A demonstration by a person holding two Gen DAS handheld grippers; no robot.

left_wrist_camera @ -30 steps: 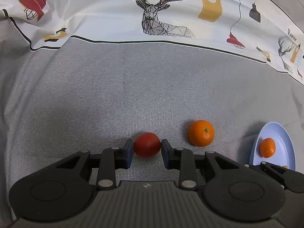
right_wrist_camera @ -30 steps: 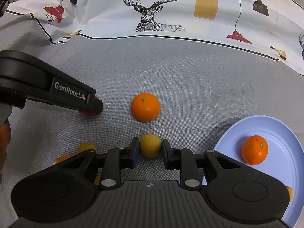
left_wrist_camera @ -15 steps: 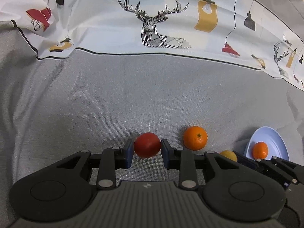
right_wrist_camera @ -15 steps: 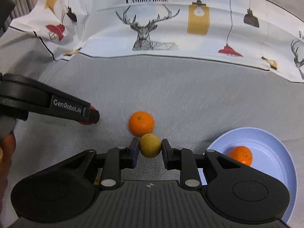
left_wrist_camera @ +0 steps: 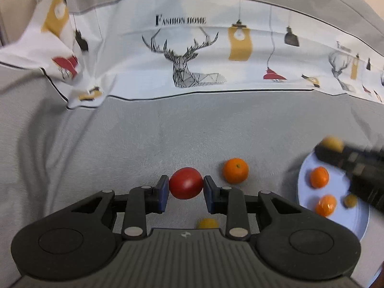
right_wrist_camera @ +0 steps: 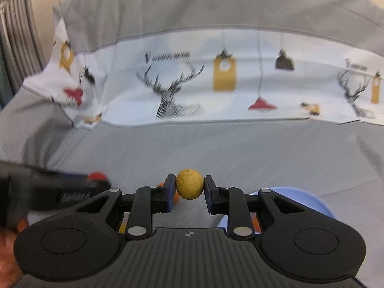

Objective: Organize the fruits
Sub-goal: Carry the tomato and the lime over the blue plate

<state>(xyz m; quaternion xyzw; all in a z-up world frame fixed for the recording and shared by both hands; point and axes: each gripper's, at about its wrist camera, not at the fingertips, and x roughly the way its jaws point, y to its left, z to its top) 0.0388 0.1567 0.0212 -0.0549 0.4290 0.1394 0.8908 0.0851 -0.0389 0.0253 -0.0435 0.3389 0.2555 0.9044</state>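
Observation:
My left gripper [left_wrist_camera: 186, 188] is shut on a red tomato [left_wrist_camera: 186, 183] and holds it above the grey cloth. My right gripper [right_wrist_camera: 189, 188] is shut on a small yellow fruit [right_wrist_camera: 189, 183], lifted over the near edge of the light-blue plate [right_wrist_camera: 312, 199]. In the left wrist view the right gripper is a blurred black shape [left_wrist_camera: 355, 165] over the plate [left_wrist_camera: 336, 220], with the yellow fruit [left_wrist_camera: 332, 144] at its tip. An orange [left_wrist_camera: 235, 170] lies on the cloth right of the tomato. Two oranges [left_wrist_camera: 319, 177] and a small yellow fruit [left_wrist_camera: 350, 200] lie on the plate.
A small yellow fruit [left_wrist_camera: 207, 223] lies on the cloth under my left gripper. A printed white cloth with a deer [left_wrist_camera: 187, 67] hangs across the back. The left gripper shows blurred at the left of the right wrist view [right_wrist_camera: 48, 187].
Both grippers have lifted with their fruit. The right gripper has moved right, over the plate, carrying the yellow fruit. More fruit on the plate has come into view.

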